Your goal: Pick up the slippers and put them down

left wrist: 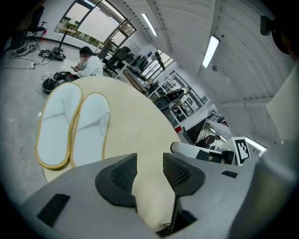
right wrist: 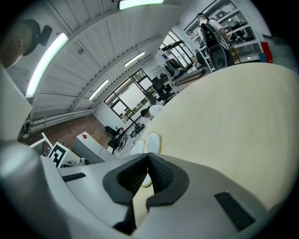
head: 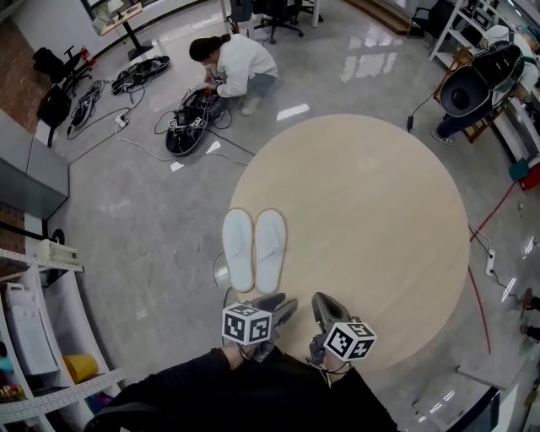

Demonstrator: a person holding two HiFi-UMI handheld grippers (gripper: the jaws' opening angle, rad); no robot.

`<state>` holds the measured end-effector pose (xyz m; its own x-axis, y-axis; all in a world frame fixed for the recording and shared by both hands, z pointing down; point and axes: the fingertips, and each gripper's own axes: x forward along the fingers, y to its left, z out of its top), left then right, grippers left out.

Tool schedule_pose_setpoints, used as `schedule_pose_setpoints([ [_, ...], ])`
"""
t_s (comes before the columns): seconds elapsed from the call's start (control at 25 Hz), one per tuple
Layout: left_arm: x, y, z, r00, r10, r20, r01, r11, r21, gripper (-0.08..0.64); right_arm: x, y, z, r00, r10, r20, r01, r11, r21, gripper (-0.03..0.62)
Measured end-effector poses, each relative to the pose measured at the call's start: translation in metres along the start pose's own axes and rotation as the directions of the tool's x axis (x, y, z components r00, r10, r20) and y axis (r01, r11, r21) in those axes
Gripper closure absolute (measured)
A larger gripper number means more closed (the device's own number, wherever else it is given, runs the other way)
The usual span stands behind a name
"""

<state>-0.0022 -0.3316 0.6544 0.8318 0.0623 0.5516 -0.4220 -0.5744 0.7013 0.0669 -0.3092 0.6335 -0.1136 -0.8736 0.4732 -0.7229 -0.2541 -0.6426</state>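
Observation:
Two white slippers with tan edging lie side by side, soles down, near the left edge of the round beige table (head: 371,219): the left slipper (head: 238,250) (left wrist: 57,127) and the right slipper (head: 270,248) (left wrist: 91,127). Both grippers sit on the near side of them, apart from the slippers. My left gripper (head: 282,304) (left wrist: 149,162) is open, with a gap between its jaws and only the tabletop behind. My right gripper (head: 324,304) (right wrist: 147,158) is shut with nothing held; the slippers (right wrist: 152,142) show small beyond its tips.
A person (head: 238,61) crouches on the grey floor beyond the table among cables and black devices (head: 187,126). White shelving (head: 34,337) stands at the left, office chairs (head: 274,13) at the back, racks and a black speaker-like unit (head: 472,84) at the right.

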Motion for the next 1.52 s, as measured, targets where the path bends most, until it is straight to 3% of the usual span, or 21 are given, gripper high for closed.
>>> schedule_pose_setpoints([
  [0.36, 0.001, -0.066, -0.018, 0.999, -0.033, -0.015, 0.034, 0.996, 0.083, 0.376, -0.084, -0.026, 0.001, 0.996, -0.063, 0.067, 0.062, 0.998, 0.008, 0.575],
  [0.76, 0.013, -0.105, -0.038, 0.999, -0.031, -0.013, 0.033, 0.99, 0.135, 0.376, -0.136, -0.041, 0.013, 0.99, -0.061, 0.131, 0.067, 0.997, -0.042, 0.575],
  [1.52, 0.054, -0.179, -0.083, 0.998, -0.059, 0.012, 0.056, 0.982, 0.18, 0.376, -0.23, -0.086, 0.02, 0.978, -0.065, 0.198, 0.087, 0.991, -0.104, 0.575],
])
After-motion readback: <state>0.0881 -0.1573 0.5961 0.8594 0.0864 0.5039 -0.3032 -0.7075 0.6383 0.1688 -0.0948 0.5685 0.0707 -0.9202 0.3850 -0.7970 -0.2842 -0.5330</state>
